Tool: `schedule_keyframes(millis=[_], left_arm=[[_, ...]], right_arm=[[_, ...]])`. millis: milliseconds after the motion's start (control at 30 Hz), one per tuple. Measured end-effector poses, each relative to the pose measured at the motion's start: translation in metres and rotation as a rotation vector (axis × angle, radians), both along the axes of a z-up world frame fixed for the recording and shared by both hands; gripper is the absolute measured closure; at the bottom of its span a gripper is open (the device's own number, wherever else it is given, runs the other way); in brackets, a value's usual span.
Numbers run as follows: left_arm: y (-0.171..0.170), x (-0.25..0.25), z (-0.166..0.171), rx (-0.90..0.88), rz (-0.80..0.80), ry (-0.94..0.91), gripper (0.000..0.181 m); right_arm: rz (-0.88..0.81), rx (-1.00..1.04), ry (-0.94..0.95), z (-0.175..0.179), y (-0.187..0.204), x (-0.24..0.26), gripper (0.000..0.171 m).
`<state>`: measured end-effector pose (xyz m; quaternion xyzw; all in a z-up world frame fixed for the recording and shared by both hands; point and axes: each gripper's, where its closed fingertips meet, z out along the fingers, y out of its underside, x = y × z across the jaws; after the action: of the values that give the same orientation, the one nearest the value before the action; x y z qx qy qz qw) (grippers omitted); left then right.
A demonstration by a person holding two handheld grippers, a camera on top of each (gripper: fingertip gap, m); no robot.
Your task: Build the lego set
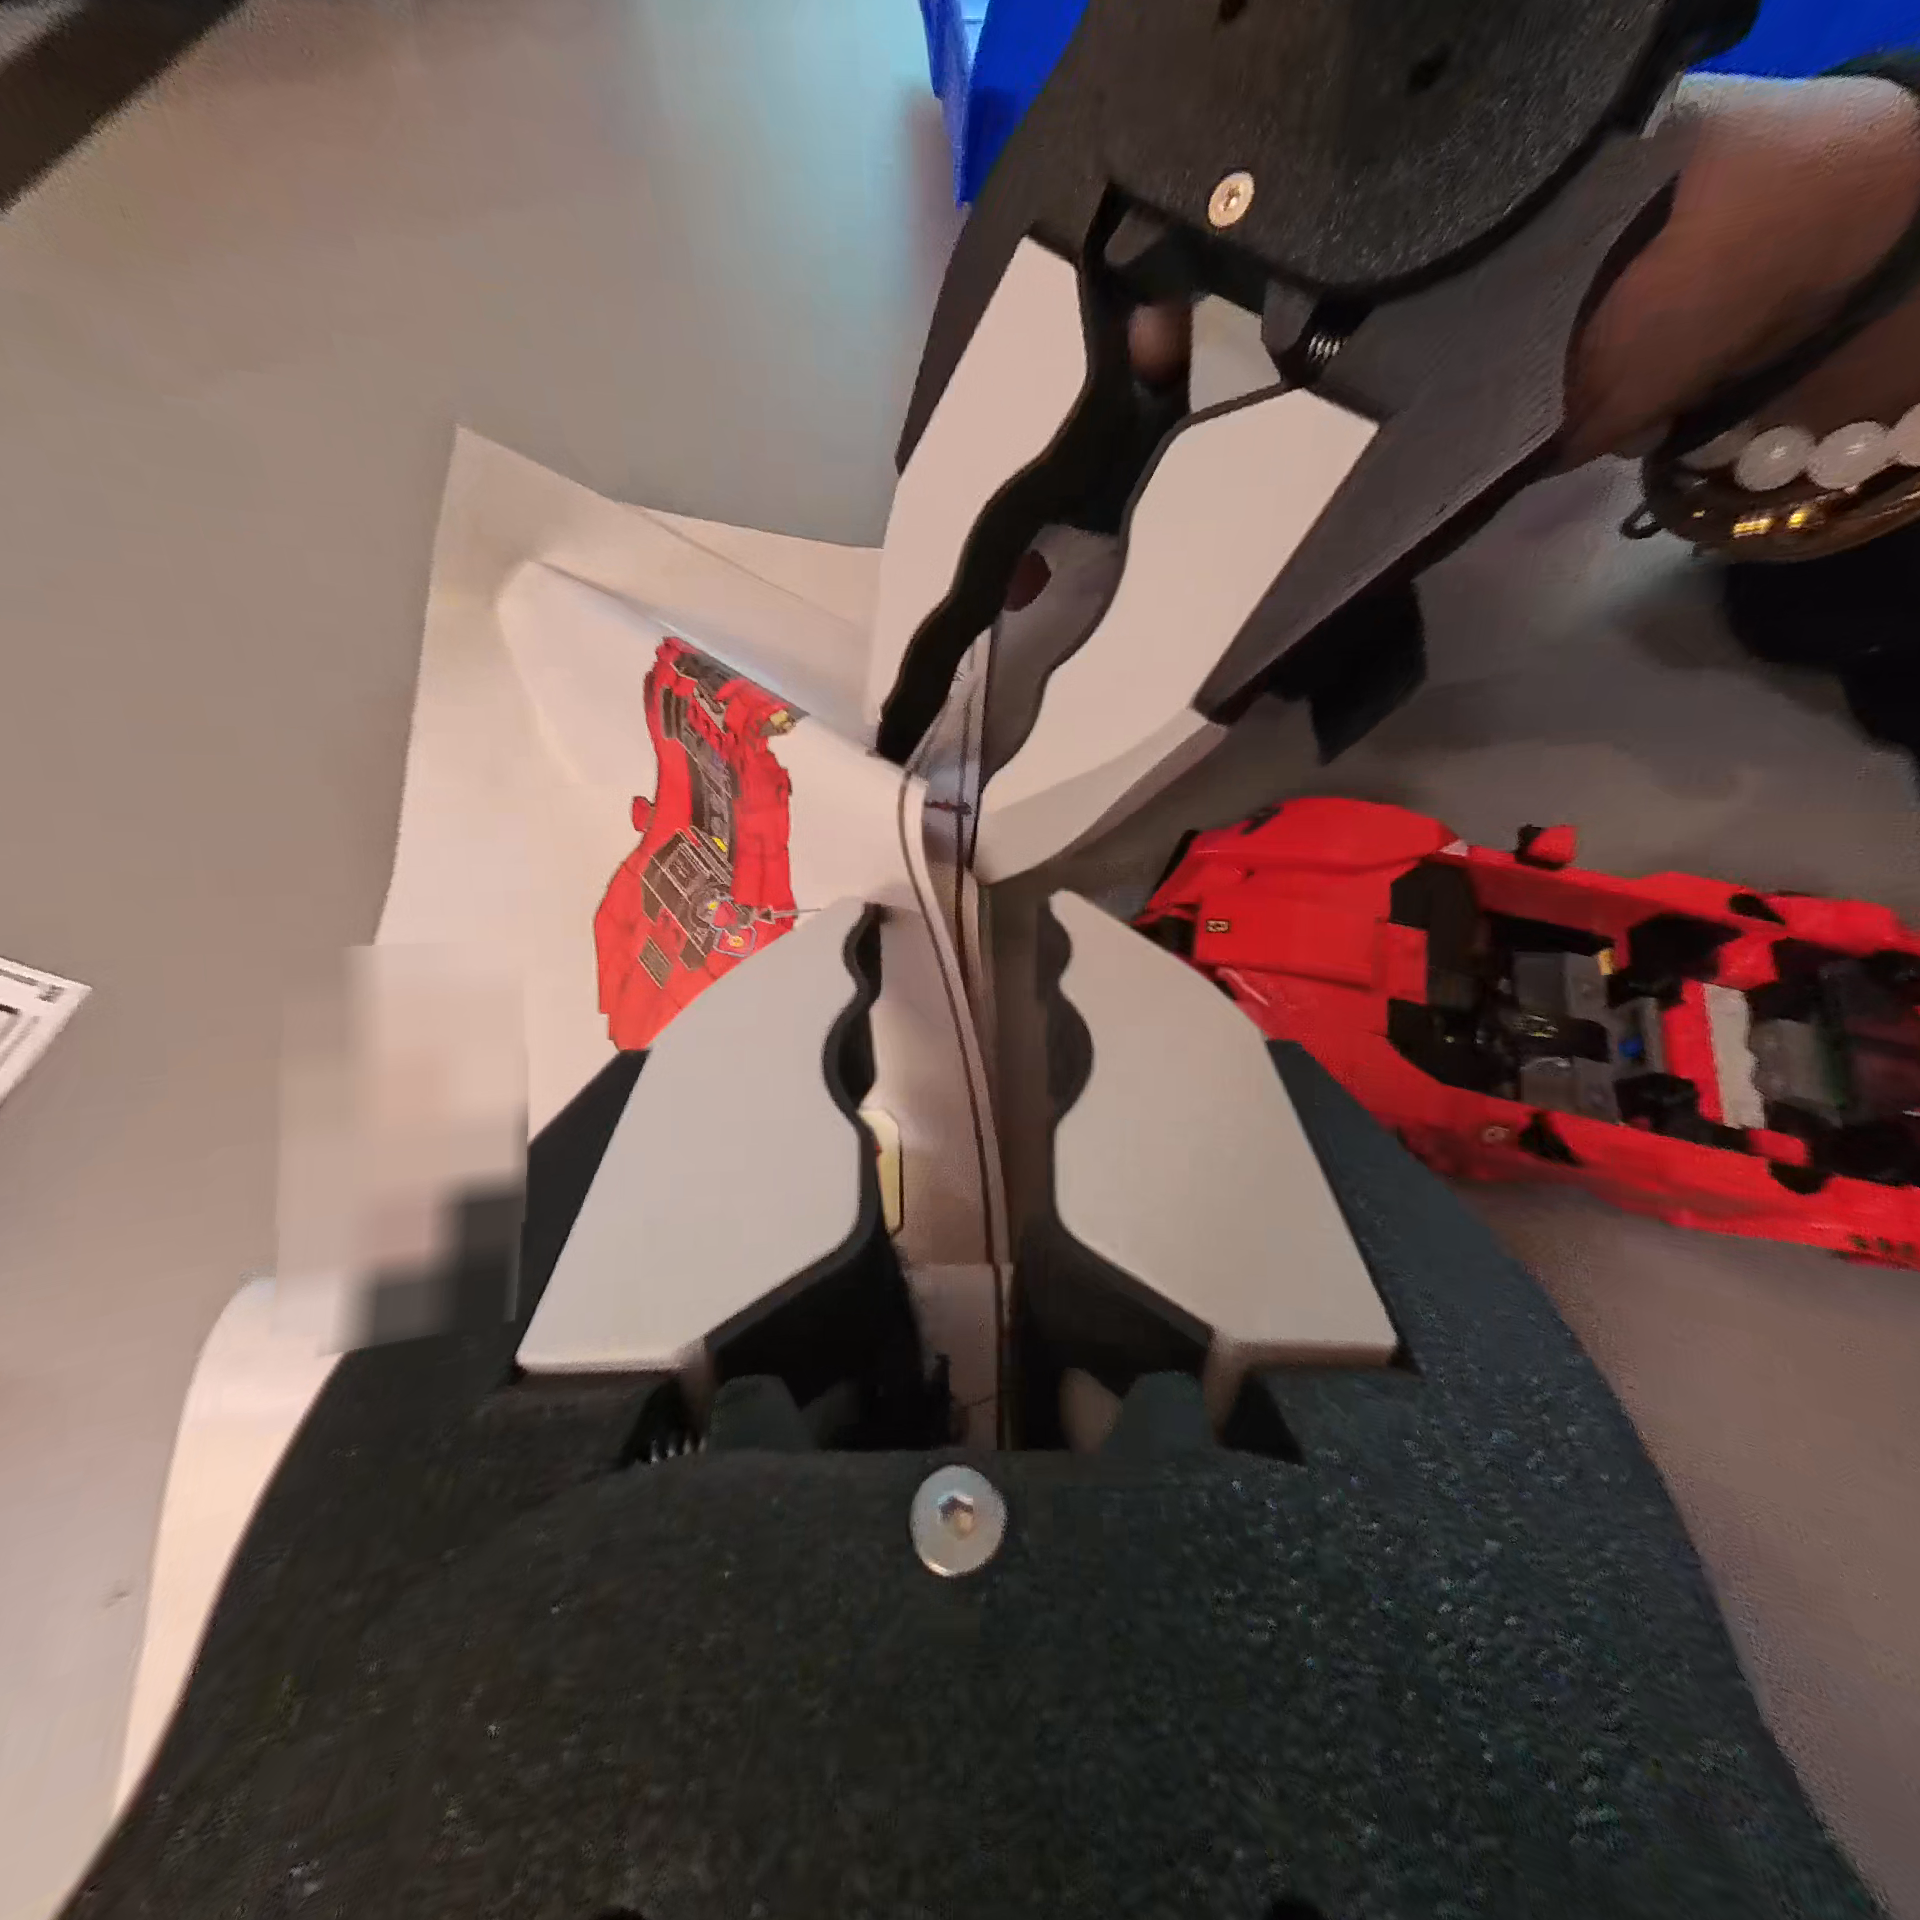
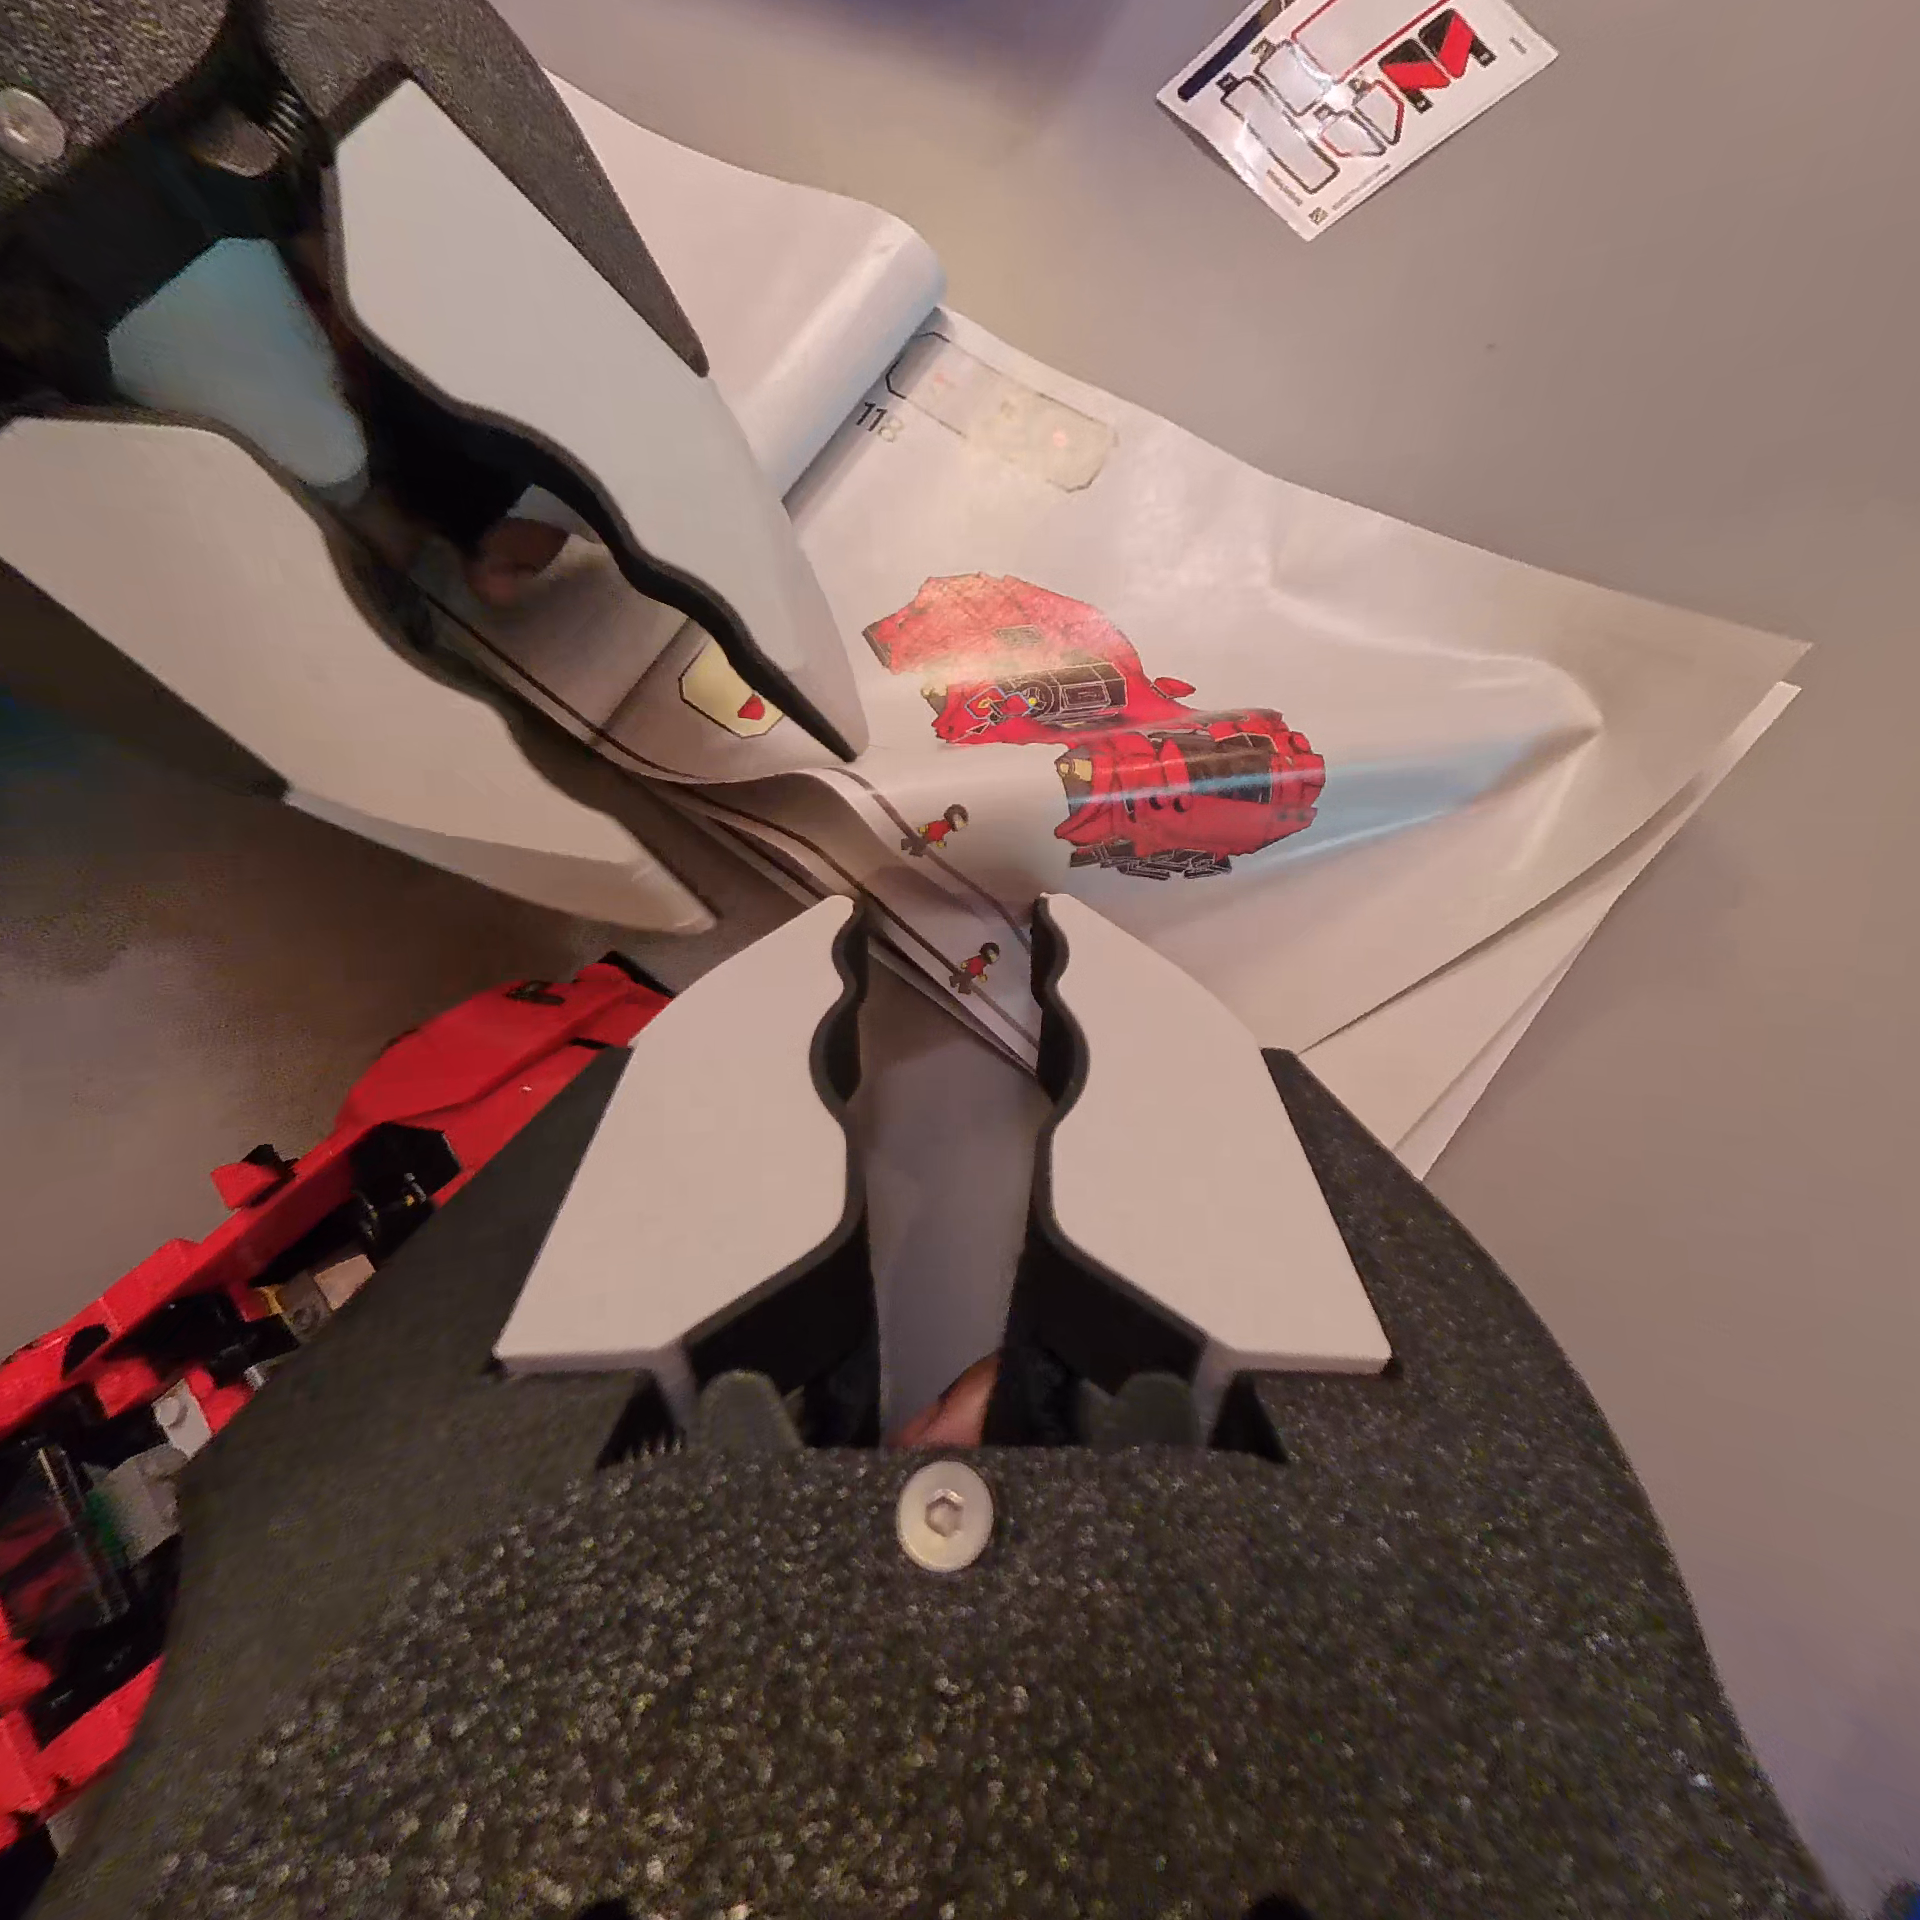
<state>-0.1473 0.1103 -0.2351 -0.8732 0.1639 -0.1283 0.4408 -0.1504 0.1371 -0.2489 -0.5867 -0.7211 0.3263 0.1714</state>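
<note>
On the far left of the left wrist view a sticker sheet (image 1: 26, 1023) lies flat on the grey desk (image 1: 260, 520), well apart from the rest. Next comes the instruction booklet (image 1: 499, 790), open on the desk with a printed red car drawing facing up and its pages lifted and curled toward the middle. There the left tool (image 1: 961, 920) has its fingers set a little apart around the raised page edge, which runs up between them; I cannot tell whether the pads actually press the paper. Just beyond, the right tool (image 1: 940, 774) comes down from above, held by a person's hand (image 1: 1725, 270) wearing a beaded bracelet, its tips meeting the same page fold; in its own view the right tool (image 2: 945, 914) likewise shows a narrow gap with the page edge lying between the fingers. To the right of both, the partly built red lego car (image 1: 1558, 1018) rests on the desk beside the booklet, interior exposed. A blue bin (image 1: 961, 94) sits behind.
</note>
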Motion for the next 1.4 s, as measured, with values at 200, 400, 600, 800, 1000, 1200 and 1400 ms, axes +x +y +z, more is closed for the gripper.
schedule_keyframes(millis=[200, 400, 600, 800, 1000, 1200, 1400], left_arm=[[0.0, -0.009, 0.003, 0.03, 0.053, 0.07, 0.179], [-0.003, -0.021, 0.009, 0.055, 0.143, 0.136, 0.181], [-0.031, -0.045, 0.035, 0.166, 0.336, 0.105, 0.181], [-0.066, -0.052, 0.035, 0.187, 0.489, 0.022, 0.181], [-0.09, -0.044, 0.03, 0.2, 0.563, -0.05, 0.181], [-0.109, -0.047, 0.016, 0.166, 0.632, -0.061, 0.181], [-0.122, -0.054, 0.012, 0.138, 0.694, -0.076, 0.181]], right_arm=[[0.004, -0.001, 0.002, 0.001, -0.001, 0.0, 0.141], [-0.004, 0.024, 0.058, 0.014, -0.001, -0.003, 0.139], [-0.102, 0.0, 0.342, 0.077, 0.015, 0.007, 0.132], [0.023, -0.012, 0.236, 0.057, -0.008, -0.009, 0.152], [0.383, 0.049, 0.247, 0.025, -0.059, -0.079, 0.171], [0.607, -0.18, 0.238, 0.014, -0.094, -0.098, 0.171], [0.581, -0.277, 0.404, 0.042, -0.086, -0.102, 0.171]])
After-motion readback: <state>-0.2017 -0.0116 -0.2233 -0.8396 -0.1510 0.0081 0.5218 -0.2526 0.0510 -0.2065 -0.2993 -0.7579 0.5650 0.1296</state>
